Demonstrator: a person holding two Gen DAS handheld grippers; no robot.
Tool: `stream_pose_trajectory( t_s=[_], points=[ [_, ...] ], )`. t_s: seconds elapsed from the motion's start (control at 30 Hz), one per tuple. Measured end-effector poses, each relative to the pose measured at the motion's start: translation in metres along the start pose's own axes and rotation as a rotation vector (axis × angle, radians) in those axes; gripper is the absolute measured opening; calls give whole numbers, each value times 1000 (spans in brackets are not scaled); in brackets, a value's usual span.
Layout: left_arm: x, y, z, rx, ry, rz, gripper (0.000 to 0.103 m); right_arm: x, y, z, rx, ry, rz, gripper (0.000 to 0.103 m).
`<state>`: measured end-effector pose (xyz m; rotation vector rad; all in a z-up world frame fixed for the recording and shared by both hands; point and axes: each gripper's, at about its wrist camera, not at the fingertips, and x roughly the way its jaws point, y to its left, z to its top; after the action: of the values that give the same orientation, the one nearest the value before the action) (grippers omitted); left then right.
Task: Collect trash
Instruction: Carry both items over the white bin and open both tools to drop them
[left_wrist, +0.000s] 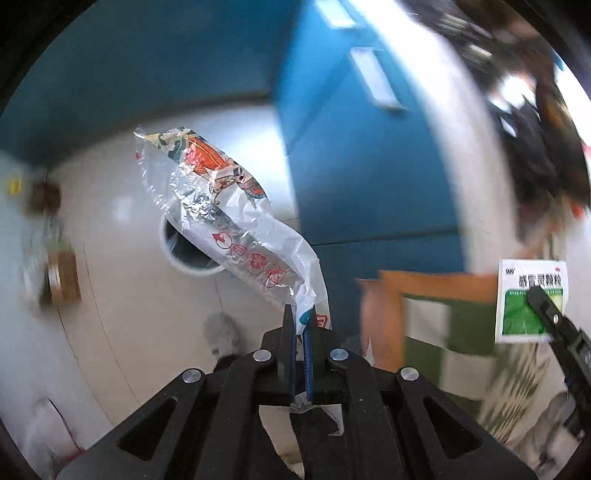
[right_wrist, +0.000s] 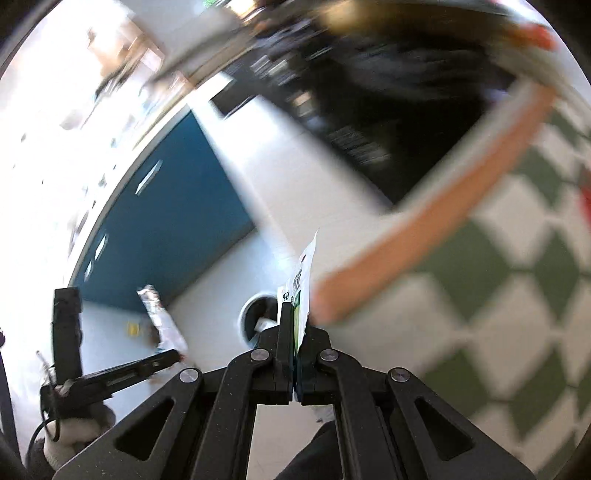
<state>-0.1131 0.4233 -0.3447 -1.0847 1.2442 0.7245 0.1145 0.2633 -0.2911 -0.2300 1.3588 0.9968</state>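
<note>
My left gripper (left_wrist: 300, 317) is shut on a crinkled clear plastic wrapper (left_wrist: 221, 210) with red and orange print, held up in the air above the floor. Behind the wrapper stands a white round bin (left_wrist: 184, 254) with a dark opening. My right gripper (right_wrist: 295, 314) is shut on a white and green medicine sachet (right_wrist: 303, 284), seen edge-on. The same sachet (left_wrist: 532, 299) shows flat at the right of the left wrist view, pinched by the right gripper (left_wrist: 535, 295). In the right wrist view the left gripper (right_wrist: 173, 356) and the wrapper (right_wrist: 160, 314) are at lower left, near the bin (right_wrist: 255, 317).
A blue cabinet (left_wrist: 362, 147) stands on the white floor (left_wrist: 122, 295) behind the bin. A table with a green and white checked cloth (right_wrist: 498, 280) and an orange edge is at the right. Small blurred items (left_wrist: 55, 273) lie on the floor at left.
</note>
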Motion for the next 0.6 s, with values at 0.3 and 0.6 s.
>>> stream_pose_trajectory(
  t_s=[0.3, 0.6],
  points=[
    [198, 165, 53, -376, 132, -86, 1, 255, 60, -51, -84, 175, -61, 0],
    [405, 255, 92, -487, 242, -95, 1, 478, 49, -74, -171, 286, -106, 0]
  ],
)
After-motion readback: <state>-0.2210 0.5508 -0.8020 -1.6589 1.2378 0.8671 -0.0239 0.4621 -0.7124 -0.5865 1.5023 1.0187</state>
